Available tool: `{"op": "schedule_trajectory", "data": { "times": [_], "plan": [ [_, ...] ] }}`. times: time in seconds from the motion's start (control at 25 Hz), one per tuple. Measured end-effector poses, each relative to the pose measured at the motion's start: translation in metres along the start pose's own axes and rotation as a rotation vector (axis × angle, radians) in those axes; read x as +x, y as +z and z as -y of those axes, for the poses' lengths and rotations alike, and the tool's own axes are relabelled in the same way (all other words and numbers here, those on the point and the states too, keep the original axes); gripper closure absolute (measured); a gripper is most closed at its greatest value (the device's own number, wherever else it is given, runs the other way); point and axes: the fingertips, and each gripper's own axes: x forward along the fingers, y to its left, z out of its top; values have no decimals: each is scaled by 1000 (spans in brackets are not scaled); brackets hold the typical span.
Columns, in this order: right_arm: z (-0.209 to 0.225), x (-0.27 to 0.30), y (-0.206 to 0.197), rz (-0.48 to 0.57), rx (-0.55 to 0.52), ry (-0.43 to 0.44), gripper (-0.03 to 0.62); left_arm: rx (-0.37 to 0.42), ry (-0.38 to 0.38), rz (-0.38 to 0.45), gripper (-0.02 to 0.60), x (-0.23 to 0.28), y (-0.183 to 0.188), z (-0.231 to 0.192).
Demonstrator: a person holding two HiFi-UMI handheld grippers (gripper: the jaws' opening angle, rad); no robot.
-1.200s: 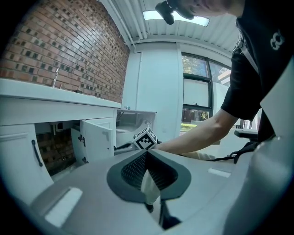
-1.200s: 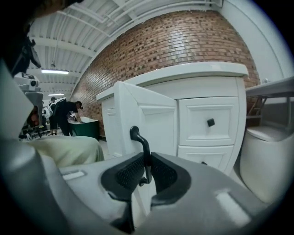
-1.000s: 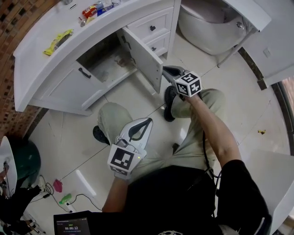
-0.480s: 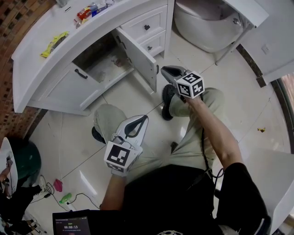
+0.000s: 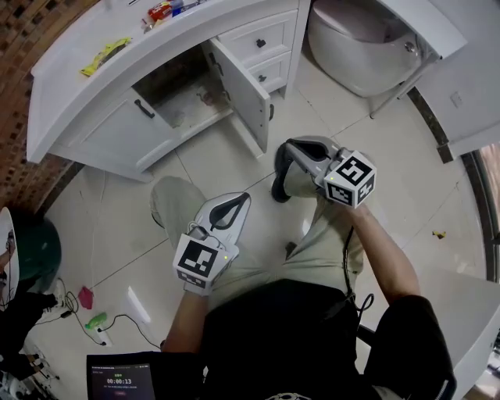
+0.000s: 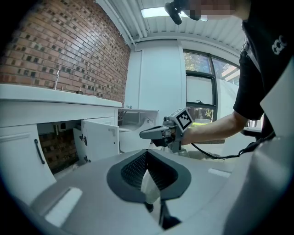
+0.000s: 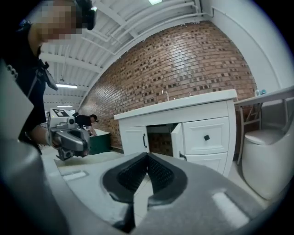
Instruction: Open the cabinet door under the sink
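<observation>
Though 2 doors are fitted under the sink, the shut door (image 5: 117, 139) is seen left and the open cabinet door (image 5: 244, 87) right of it, w/ 2 drawers (image 5: 262, 44) beyond. Near, left gripper (image 5: 242, 200) & right gripper (image 5: 286, 148) are both held closed, empty. Windows (image 6: 200, 87) are shown in left gripper view only.

A red-brown brick wall (image 5: 19, 47) fills the upper left of the head view, behind the white vanity (image 5: 70, 86). A glossy cream tile floor (image 5: 414, 195) with dark grout lines spreads across the centre, and a white toilet (image 5: 355, 47) sits at the upper right. In the left gripper view, a tall dark-framed window (image 6: 202, 87) at centre right lets in daylight. Above it is a white slatted ceiling (image 6: 220, 32) with a lit panel (image 6: 154, 11).
</observation>
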Motion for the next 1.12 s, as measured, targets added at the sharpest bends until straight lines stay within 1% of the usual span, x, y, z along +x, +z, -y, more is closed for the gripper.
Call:
{"op": "schedule_trajectory", "data": {
  "times": [0.2,0.36,0.44,0.52,0.6,0.68,0.84,1.0,1.12],
  "plan": [
    [-58,-29,3,-33,7,144,602,-10,65,6,565,-17,-4,25],
    [-92,-47,15,-56,-30,209,602,-31,145,20,566,-36,-6,39],
    [-111,-59,19,-71,-80,236,602,-38,192,37,565,-48,-3,48],
    [-134,-75,19,-80,-156,267,602,-36,234,64,565,-59,4,62],
    [-156,-93,19,-64,-231,306,602,-29,256,80,565,-67,10,82],
    [-171,-109,21,-50,-269,318,602,-21,267,77,565,-71,9,102],
    [-196,-139,25,-10,-269,309,602,-20,268,80,565,-72,6,146],
    [-224,-172,8,-20,-334,314,602,-62,275,107,565,-73,-2,188],
    [-243,-202,-8,-39,-322,340,602,-84,289,112,566,-77,-9,219]
  ]
}}
